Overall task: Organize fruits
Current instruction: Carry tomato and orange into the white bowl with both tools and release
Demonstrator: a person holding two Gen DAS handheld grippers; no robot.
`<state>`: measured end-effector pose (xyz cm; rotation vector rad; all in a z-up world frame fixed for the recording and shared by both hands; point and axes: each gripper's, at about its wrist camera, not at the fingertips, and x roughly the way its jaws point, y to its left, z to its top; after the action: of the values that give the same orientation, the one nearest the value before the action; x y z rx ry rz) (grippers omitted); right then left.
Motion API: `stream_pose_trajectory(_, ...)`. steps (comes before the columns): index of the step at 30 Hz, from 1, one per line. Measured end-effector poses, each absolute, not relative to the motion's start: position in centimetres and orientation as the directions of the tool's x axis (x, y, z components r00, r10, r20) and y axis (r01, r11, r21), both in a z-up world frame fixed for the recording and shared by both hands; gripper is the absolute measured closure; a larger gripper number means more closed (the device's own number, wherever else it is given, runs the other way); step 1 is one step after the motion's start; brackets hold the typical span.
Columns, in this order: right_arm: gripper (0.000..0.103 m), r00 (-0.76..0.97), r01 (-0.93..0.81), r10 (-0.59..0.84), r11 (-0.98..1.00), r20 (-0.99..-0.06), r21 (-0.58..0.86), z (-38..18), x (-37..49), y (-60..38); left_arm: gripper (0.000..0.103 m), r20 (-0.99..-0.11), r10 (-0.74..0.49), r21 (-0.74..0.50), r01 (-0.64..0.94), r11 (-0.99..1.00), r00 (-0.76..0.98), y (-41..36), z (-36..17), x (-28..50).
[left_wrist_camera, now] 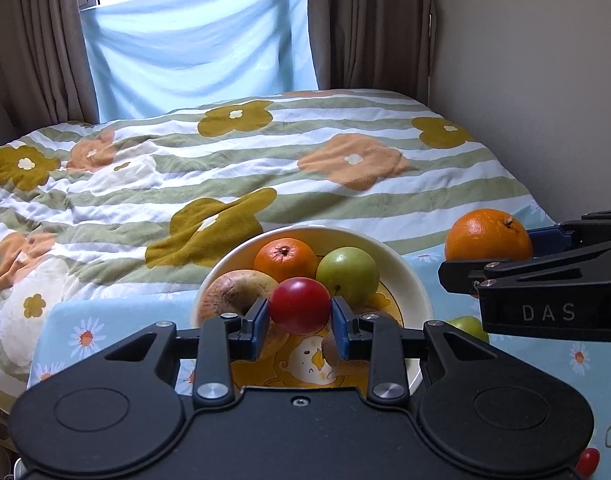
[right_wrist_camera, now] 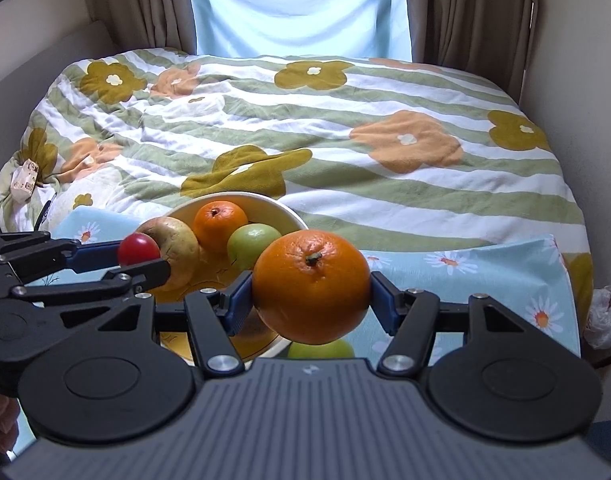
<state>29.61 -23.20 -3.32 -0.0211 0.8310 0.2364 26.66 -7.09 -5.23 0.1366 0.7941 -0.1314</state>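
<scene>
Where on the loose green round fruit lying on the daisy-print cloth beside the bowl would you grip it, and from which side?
Grip the loose green fruit across its widest middle, coming from above. It is round with no handle, and it lies close to the cream bowl, so a sideways approach looks cramped. Both grippers are full now: the left gripper holds the small red fruit, the right gripper the large orange.

Two oranges [right_wrist_camera: 310, 286] [right_wrist_camera: 219, 222], two red plums [left_wrist_camera: 299, 305] [left_wrist_camera: 586, 462], two green fruits [left_wrist_camera: 347, 278] [left_wrist_camera: 469, 326], one brownish apple [left_wrist_camera: 233, 294], one bowl [left_wrist_camera: 419, 300], two grippers [left_wrist_camera: 299, 320] [right_wrist_camera: 310, 300]
</scene>
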Motion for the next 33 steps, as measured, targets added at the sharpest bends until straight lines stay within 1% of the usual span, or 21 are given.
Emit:
stream_pose_trajectory(9, 0.027, 0.627, -0.218, 0.209, 0.972, -0.750, 0.089, -4.5, 31.9, -24.7, 0.066, -0.735, -0.039, 0.124, 0.190, 0.974, 0.677, -8.8, -7.4, 28.7)
stream_pose_trajectory(12, 0.027, 0.624, -0.216, 0.209, 0.972, -0.753, 0.091, -4.6, 32.3, -25.0, 0.064, -0.734, -0.031, 0.133, 0.189, 0.973, 0.678, -9.1, -7.6, 28.8)
stream_pose_trajectory(13, 0.027, 0.624, -0.216, 0.208, 0.972, -0.753, 0.090, -4.7, 32.4, -25.2, 0.056, -0.732, -0.030, 0.136, 0.189, 0.973, 0.681, -9.1, -7.6, 28.8)
stream_pose_trajectory(14, 0.027, 0.624, -0.215, 0.207, 0.973, -0.753, 0.090, -4.7, 32.4, -25.3, 0.051, -0.726, -0.031, 0.135, 0.187, 0.973, 0.687, -9.1, -7.5, 28.6)
stream_pose_trajectory(16, 0.027, 0.626, -0.211, 0.206, 0.973, -0.752, 0.091, -4.6, 32.6, -25.4, 0.028, -0.708, -0.026, 0.142, 0.178, 0.974, 0.706, -9.1, -7.0, 28.3)
stream_pose_trajectory(18, 0.027, 0.627, -0.207, 0.204, 0.974, -0.751, 0.092, -4.5, 32.7, -25.5, 0.019, -0.688, -0.020, 0.153, 0.172, 0.973, 0.726, -8.8, -6.4, 27.9)
stream_pose_trajectory(22, 0.027, 0.632, -0.207, 0.203, 0.974, -0.748, 0.089, -4.3, 32.6, -25.5, 0.018, -0.679, -0.019, 0.145, 0.159, 0.976, 0.734, -8.0, -5.5, 27.2)
stream_pose_trajectory(25, 0.027, 0.633, -0.213, 0.207, 0.973, -0.746, 0.090, -4.1, 32.5, -25.2, 0.015, -0.675, -0.019, 0.126, 0.140, 0.982, 0.738, -7.1, -5.0, 26.6)
stream_pose_trajectory(33, 0.027, 0.622, -0.250, 0.227, 0.964, -0.749, 0.084, -4.4, 32.2, -23.4, 0.014, -0.670, 0.007, 0.101, 0.082, 0.991, 0.742, -4.8, -4.0, 24.6)
